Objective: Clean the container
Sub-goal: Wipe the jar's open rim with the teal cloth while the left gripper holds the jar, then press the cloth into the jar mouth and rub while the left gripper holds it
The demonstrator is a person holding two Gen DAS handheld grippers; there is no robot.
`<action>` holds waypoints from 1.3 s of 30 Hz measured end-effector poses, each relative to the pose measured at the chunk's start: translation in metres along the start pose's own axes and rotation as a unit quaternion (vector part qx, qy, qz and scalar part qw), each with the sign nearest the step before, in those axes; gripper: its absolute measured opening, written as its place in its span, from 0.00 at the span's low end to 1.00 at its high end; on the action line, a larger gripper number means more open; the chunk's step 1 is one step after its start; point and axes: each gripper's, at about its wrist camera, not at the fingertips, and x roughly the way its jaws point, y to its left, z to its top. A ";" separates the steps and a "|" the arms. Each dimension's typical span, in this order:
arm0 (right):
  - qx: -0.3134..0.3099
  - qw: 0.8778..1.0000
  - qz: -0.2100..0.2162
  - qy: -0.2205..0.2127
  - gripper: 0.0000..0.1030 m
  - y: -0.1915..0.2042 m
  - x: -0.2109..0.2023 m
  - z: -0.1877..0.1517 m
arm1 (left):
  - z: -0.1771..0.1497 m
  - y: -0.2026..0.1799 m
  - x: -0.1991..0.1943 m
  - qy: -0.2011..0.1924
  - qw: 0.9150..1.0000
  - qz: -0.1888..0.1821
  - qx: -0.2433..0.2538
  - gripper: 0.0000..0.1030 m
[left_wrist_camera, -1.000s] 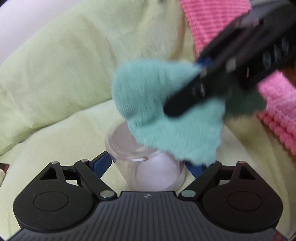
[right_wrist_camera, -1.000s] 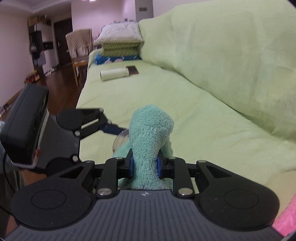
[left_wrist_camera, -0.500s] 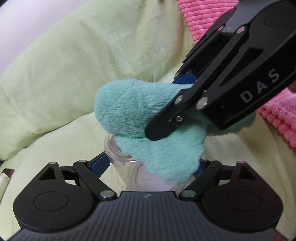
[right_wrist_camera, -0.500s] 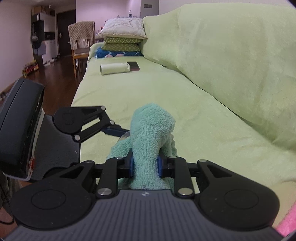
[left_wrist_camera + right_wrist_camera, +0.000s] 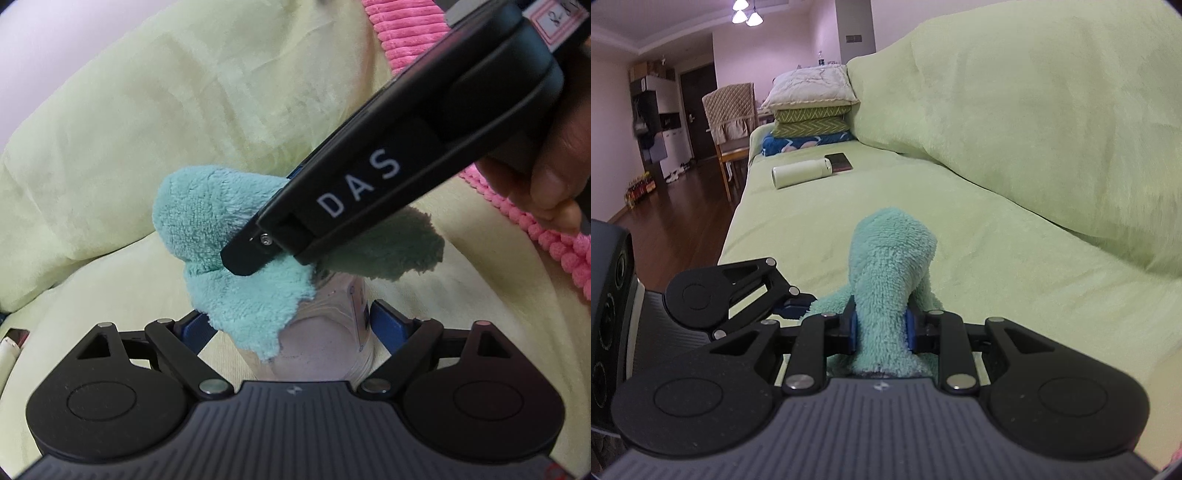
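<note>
A clear plastic container stands between the blue pads of my left gripper, which is shut on its sides. A fluffy teal cloth drapes over the container's mouth and hides the rim. My right gripper is shut on the teal cloth, which bulges out ahead of the pads. In the left wrist view the right gripper's black body slants down from the upper right onto the container, held by a person's hand. One finger of the left gripper shows beside the cloth in the right wrist view.
Everything sits on a sofa under a light green cover. A pink ribbed fabric lies at the upper right. Further along the seat lie a white cylinder and a dark flat phone, then stacked pillows.
The right gripper has swung across and closer over the container, carrying the teal cloth. The cloth now hides the container's mouth, which showed a second ago. The left gripper has stayed still.
</note>
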 end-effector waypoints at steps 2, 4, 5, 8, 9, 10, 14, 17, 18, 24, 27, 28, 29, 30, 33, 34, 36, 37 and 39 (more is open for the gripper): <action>0.001 1.000 0.002 -0.001 0.21 0.000 0.001 -0.001 | 0.001 -0.002 0.000 0.001 1.000 0.005 -0.003 0.86; 0.003 1.000 0.005 -0.002 0.21 -0.001 0.001 -0.002 | 0.001 -0.005 -0.001 0.001 1.000 0.011 -0.006 0.87; 0.005 1.000 0.007 -0.004 0.21 -0.001 0.000 -0.002 | 0.001 -0.007 -0.001 0.000 1.000 0.014 -0.003 0.87; 0.013 1.000 0.010 -0.008 0.21 -0.003 0.000 -0.003 | 0.004 -0.008 -0.001 0.011 1.000 0.018 -0.008 0.87; 0.016 1.000 0.011 -0.009 0.21 -0.004 0.000 -0.003 | 0.006 -0.008 0.000 0.018 1.000 0.018 -0.012 0.87; 0.019 1.000 0.012 -0.010 0.21 -0.004 0.000 -0.003 | 0.009 -0.009 0.001 0.025 0.999 0.020 -0.016 0.87; 0.029 0.999 0.015 -0.012 0.21 -0.007 0.000 -0.004 | 0.016 -0.012 0.003 0.044 0.998 0.028 -0.021 0.87; 0.036 0.999 0.018 -0.014 0.21 -0.007 0.000 -0.003 | 0.019 -0.010 0.005 0.047 0.998 0.024 -0.035 0.87; 0.042 0.999 0.019 -0.015 0.21 -0.008 -0.001 -0.003 | 0.018 -0.009 0.006 0.048 0.998 0.020 -0.039 0.87; 0.084 0.996 -0.002 -0.029 0.20 -0.018 -0.013 0.003 | 0.012 -0.010 0.011 0.042 0.998 0.007 -0.035 0.87; 0.102 0.993 -0.022 -0.054 0.20 -0.028 -0.033 0.010 | 0.008 -0.011 0.007 0.033 0.999 0.002 -0.023 0.86; 0.111 0.992 -0.012 -0.061 0.20 -0.031 -0.041 0.011 | 0.007 -0.011 0.006 0.030 0.999 -0.001 -0.020 0.86; 0.118 0.991 0.000 -0.066 0.20 -0.033 -0.046 0.012 | 0.005 -0.010 0.005 0.028 0.999 -0.003 -0.018 0.86; 0.119 0.991 0.010 -0.065 0.20 -0.032 -0.051 0.012 | 0.005 -0.009 0.004 0.026 0.999 -0.006 -0.018 0.86; 0.077 0.996 0.025 -0.023 0.20 -0.019 -0.052 0.009 | 0.004 -0.007 0.004 0.024 0.999 -0.013 -0.021 0.86; 0.052 0.998 0.026 -0.002 0.20 -0.012 -0.049 0.007 | 0.004 -0.007 0.004 0.023 0.999 -0.015 -0.022 0.86; 0.000 0.999 0.025 0.036 0.20 0.000 -0.044 0.005 | 0.004 -0.007 0.004 0.020 0.999 -0.017 -0.021 0.86; -0.018 0.998 0.026 0.047 0.20 0.003 -0.041 0.006 | 0.004 -0.008 0.004 0.019 0.999 -0.018 -0.019 0.86; -0.044 0.996 0.030 0.065 0.20 0.006 -0.035 0.009 | 0.003 -0.008 0.004 0.017 1.000 -0.019 -0.018 0.86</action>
